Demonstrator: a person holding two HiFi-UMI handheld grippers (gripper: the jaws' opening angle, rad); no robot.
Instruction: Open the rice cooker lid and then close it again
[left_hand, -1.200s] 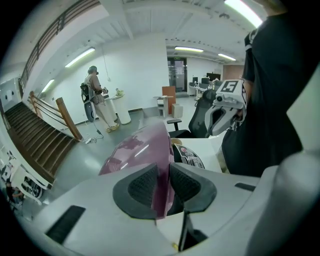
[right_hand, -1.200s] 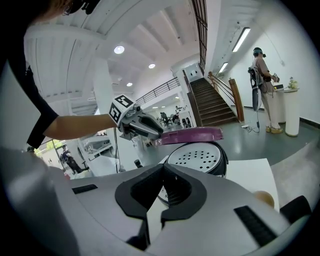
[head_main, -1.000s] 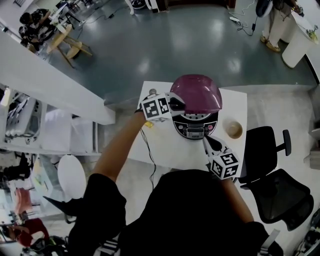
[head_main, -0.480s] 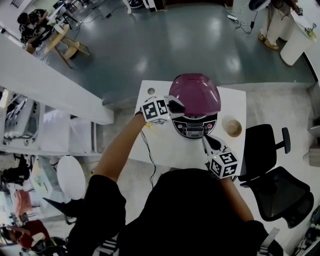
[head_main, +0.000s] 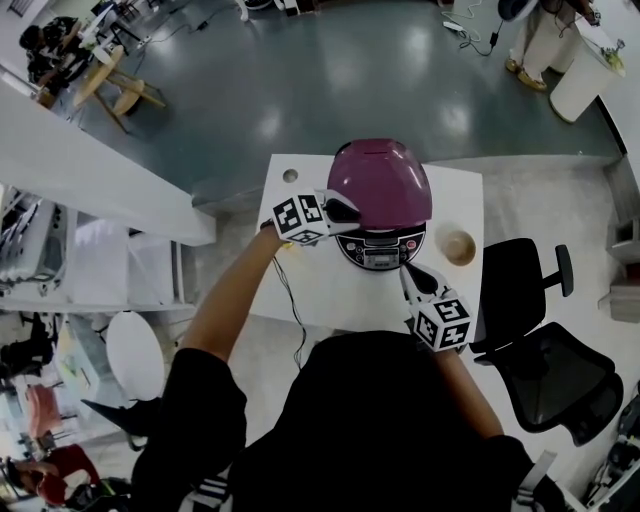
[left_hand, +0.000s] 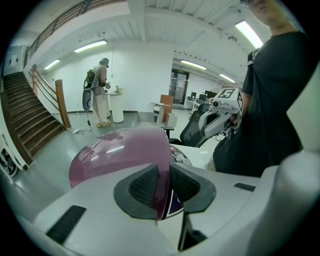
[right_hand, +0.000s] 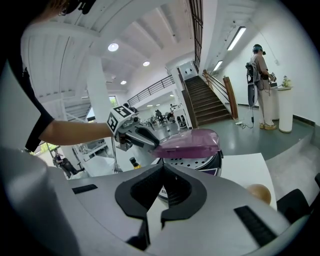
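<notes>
The left claw (head_main: 343, 210) clamps the ajar lid (head_main: 380, 182) at its left rim, hinge toward the desk's (head_main: 300, 290) far edge; the right claw (head_main: 409, 277) is closed, empty.

You wore a black short-sleeved shirt (head_main: 380, 420); left gripper (left_hand: 161, 186) and right gripper (right_hand: 163, 189) were white, with black-marked cubes (head_main: 302, 218) and dark fingers (left_hand: 144, 186).

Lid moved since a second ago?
Yes. The lid has come down toward the control panel: less of the black cooker body shows under its front edge. It is not yet shut.
</notes>
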